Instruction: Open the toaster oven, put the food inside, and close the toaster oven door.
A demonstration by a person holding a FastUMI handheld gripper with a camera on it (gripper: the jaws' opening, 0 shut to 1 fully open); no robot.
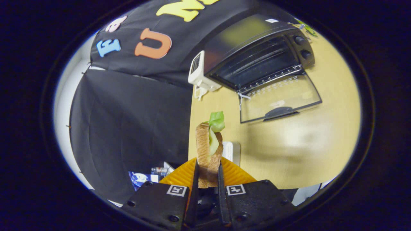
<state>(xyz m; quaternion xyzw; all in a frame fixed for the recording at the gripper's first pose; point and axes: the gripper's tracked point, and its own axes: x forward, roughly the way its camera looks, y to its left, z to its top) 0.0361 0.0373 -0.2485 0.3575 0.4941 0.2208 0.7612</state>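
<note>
My gripper [208, 173] is shut on a sandwich [207, 149], two brown bread slices with green lettuce sticking out at the far end. It stands up between my fingers, lifted above the wooden table [289, 150]. Well beyond the sandwich sits the black toaster oven [257, 54] with its glass door [279, 99] folded down flat onto the table. The wire rack inside the oven is visible, and two knobs sit on the oven's right side.
A white timer-like device [198, 72] leans against the oven's left side. An orange ribbed plate [234, 173] and a white object [228, 150] lie just under the sandwich. The table's left edge drops off beside my fingers, with blue packages [144, 177] below.
</note>
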